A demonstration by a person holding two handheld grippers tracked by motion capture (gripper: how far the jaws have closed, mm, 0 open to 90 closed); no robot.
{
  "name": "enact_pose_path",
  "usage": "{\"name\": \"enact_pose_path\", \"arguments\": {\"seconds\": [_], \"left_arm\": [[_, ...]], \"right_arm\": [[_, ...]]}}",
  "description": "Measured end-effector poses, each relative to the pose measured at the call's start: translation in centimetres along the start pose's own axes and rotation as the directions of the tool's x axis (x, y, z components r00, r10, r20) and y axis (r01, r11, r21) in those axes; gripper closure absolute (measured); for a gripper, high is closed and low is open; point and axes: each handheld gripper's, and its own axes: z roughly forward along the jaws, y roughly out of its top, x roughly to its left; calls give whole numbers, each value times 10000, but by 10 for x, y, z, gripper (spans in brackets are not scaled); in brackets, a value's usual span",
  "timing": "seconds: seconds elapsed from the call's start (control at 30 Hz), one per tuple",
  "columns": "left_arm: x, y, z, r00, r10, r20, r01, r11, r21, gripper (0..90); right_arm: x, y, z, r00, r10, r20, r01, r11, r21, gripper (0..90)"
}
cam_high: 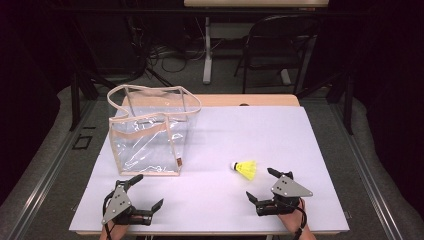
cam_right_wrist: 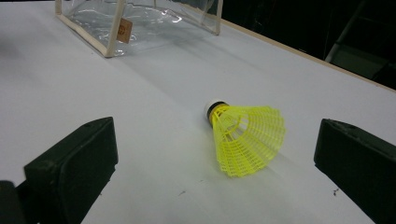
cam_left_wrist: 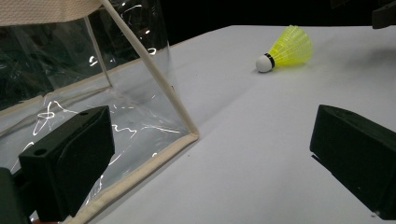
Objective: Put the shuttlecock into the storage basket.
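Step in hand: likely a pick of the shuttlecock [cam_high: 246, 169], judging by the right gripper [cam_high: 270, 186] that is sitting just behind it with jaws spread wide and nothing between them.
Shuttlecock: it is lying on its side on the desk [cam_high: 300, 145], white cork pointing toward the bag [cam_high: 150, 131], yellow skirt facing the right gripper, well apart from the bag.
Doing it well: the mesh skirt is looking soft, so closing gently across it, or nearer the cork where it is stiffer, is probably safer; approaching low and centred should stop it rolling away.
Left gripper [cam_high: 139, 191]: it is resting just in front of the bag's near bottom edge, jaws wide, empty; it could be steadying the bag's rim if the shuttlecock is going in.
Bag: clear, beige-trimmed, standing upright with its mouth open upward.
Desk: a plain white sheet is covering it, wood edge showing at the far side.
Room: dark, with a chair [cam_high: 280, 45], table legs and cables on the floor behind.
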Motion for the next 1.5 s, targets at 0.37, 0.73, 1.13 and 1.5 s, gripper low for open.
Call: {"name": "enact_pose_path", "arguments": {"seconds": [0.37,0.73,1.13,1.5], "left_arm": [[1,0,-1,10000,43,-12,-43,10000,1,0],[1,0,0,10000,41,26,-41,10000,9,0],[1,0,2,9999,93,56,-93,9999,64,0],[1,1,6,9998,120,163,-121,9999,68,0]], "right_arm": [[-2,9,13,9992,277,-281,-262,9984,500,0],[-8,13,26,9965,650,-520,-588,9918,1135,0],[-11,18,39,9955,786,-535,-685,9829,1710,0],[-12,21,46,9966,767,-316,-675,9713,2282,147]]}}
